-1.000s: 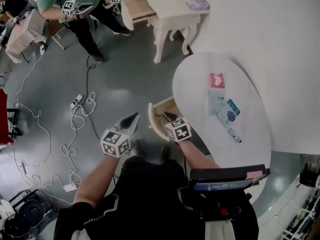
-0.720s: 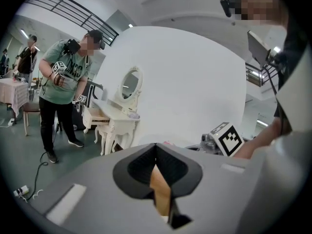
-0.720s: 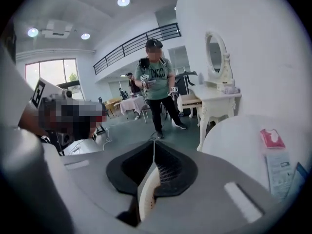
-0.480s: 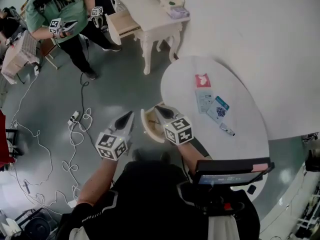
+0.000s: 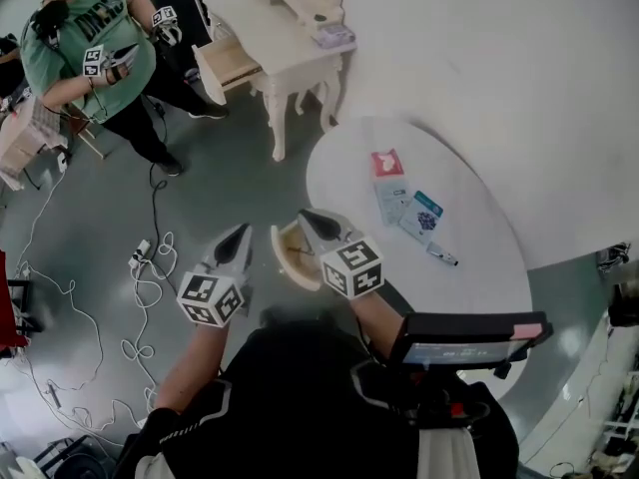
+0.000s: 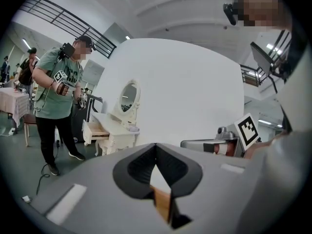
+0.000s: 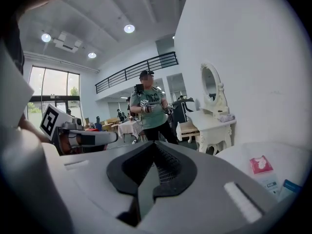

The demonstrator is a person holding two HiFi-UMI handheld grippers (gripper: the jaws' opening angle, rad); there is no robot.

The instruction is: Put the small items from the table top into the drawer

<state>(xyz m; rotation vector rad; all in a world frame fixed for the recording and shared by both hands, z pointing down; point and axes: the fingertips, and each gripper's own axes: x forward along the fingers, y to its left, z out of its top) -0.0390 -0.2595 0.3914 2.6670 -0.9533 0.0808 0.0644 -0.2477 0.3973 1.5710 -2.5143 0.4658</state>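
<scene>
The round white table (image 5: 469, 287) carries a red packet (image 5: 382, 162), a white-blue packet (image 5: 391, 200), a teal card (image 5: 421, 216) and a small pen-like item (image 5: 443, 255). Its open wooden drawer (image 5: 288, 257) juts out at the table's left edge, partly hidden behind my right gripper (image 5: 306, 216). That gripper is shut and empty, held above the drawer. My left gripper (image 5: 242, 232) hovers left of the drawer, also shut with nothing in it. In the right gripper view the shut gripper (image 7: 155, 144) points past the red packet (image 7: 262, 164) on the table (image 7: 243, 155).
Another person in a green shirt (image 5: 90, 58) stands at the upper left holding grippers. Beside them is a white dressing table (image 5: 290, 28) with its own open drawer (image 5: 225, 63) and a mirror. Cables and a power strip (image 5: 140, 257) lie on the grey floor.
Both grippers have risen from the drawer's level, the right one more, tilting up away from the drawer. The head view has shifted, so the table sits further left.
</scene>
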